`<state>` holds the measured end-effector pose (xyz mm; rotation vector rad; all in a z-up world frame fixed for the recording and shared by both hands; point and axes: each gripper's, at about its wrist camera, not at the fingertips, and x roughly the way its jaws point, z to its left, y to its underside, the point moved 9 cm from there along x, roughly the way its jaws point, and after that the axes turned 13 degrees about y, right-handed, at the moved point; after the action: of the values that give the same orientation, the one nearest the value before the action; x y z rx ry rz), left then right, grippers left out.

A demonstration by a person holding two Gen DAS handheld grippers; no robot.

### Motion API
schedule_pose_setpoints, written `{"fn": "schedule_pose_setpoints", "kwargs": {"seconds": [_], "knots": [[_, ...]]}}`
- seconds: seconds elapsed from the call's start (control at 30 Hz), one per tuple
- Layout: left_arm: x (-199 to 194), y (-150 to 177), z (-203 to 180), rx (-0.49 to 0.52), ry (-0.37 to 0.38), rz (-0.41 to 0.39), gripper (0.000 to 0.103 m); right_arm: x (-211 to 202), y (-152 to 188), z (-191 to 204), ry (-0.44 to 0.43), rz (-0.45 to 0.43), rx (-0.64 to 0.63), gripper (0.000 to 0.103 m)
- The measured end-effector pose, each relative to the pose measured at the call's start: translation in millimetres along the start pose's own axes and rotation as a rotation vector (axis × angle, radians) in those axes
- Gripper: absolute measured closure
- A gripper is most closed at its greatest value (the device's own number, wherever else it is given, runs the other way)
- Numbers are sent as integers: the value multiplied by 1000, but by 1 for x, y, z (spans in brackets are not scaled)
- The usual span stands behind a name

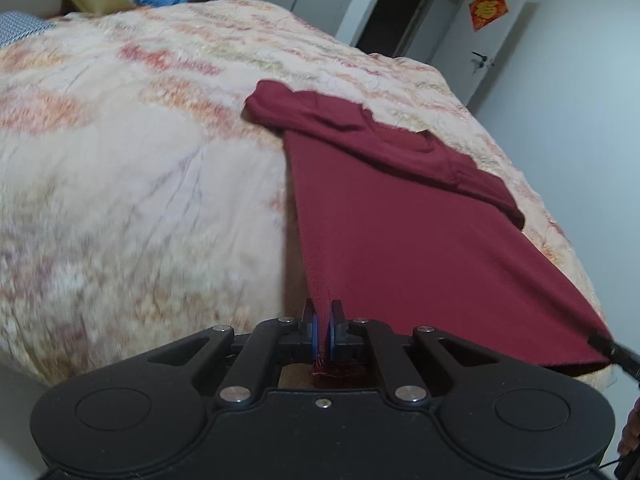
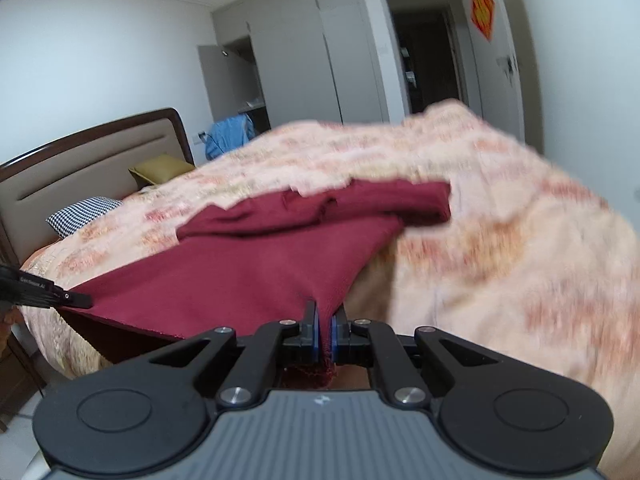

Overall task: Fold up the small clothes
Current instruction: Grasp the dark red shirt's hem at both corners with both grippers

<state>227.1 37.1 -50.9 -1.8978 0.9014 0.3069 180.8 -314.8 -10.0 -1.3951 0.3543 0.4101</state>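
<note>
A dark red garment [image 1: 420,220] lies on the bed, its sleeves folded across its far end, its near hem lifted off the quilt. My left gripper [image 1: 322,320] is shut on one corner of the hem. My right gripper [image 2: 325,320] is shut on the other corner, and the red garment [image 2: 260,264] stretches taut between the two. The right gripper's tip shows at the right edge of the left wrist view [image 1: 612,346]. The left gripper's tip shows at the left edge of the right wrist view [image 2: 60,296].
The bed carries a peach floral quilt [image 1: 140,140], a yellow pillow [image 2: 160,168] and a checked pillow [image 2: 84,212] by the headboard [image 2: 80,160]. Blue cloth [image 2: 228,134] hangs beyond the bed. Wardrobes, an open doorway and a white door stand at the back.
</note>
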Motion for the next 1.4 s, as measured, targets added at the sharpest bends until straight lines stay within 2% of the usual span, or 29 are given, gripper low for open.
{"fn": "schedule_pose_setpoints", "kwargs": {"seconds": [0.1,0.2,0.27,0.3,0.33,0.37,0.43,0.47,0.53,0.6,0.73,0.87,0.97,1.03,1.17,1.23,1.3,1.4], "knots": [[5,8,6,-10,-11,-9,96,11,21,2,21,27,-43,97],[5,13,6,-2,-20,-11,86,18,34,3,36,43,-92,96],[4,15,8,14,-45,-12,73,19,38,3,51,38,-131,95],[4,16,9,17,-48,-5,57,20,40,2,55,42,-149,92],[4,18,9,18,-41,3,41,20,42,2,58,46,-164,86],[2,18,9,19,-35,-1,37,20,43,2,64,46,-181,81],[-3,17,11,37,-54,-23,27,20,45,2,83,35,-236,55],[-6,16,11,56,-70,-37,24,19,46,1,96,21,-271,50],[-11,12,9,99,-107,-77,9,14,47,5,102,-24,-336,41],[-16,8,4,161,-151,-122,1,8,48,12,78,-64,-401,32],[-16,6,-17,296,-162,-161,1,0,61,45,8,-128,-579,26],[-2,12,-39,385,-142,-136,1,5,84,83,-49,-159,-738,27],[11,17,-52,421,-117,-101,1,17,99,104,-79,-168,-851,35],[17,22,-59,444,-90,-85,1,23,110,116,-88,-173,-925,44],[25,30,-71,500,-51,-69,1,35,125,127,-57,-194,-1034,60],[27,36,-78,546,-21,-64,1,38,127,128,-48,-197,-1041,85],[28,45,-87,606,21,-47,1,38,122,127,-58,-187,-995,89],[30,58,-98,680,71,-27,1,34,102,121,-136,-119,-841,92]]}}
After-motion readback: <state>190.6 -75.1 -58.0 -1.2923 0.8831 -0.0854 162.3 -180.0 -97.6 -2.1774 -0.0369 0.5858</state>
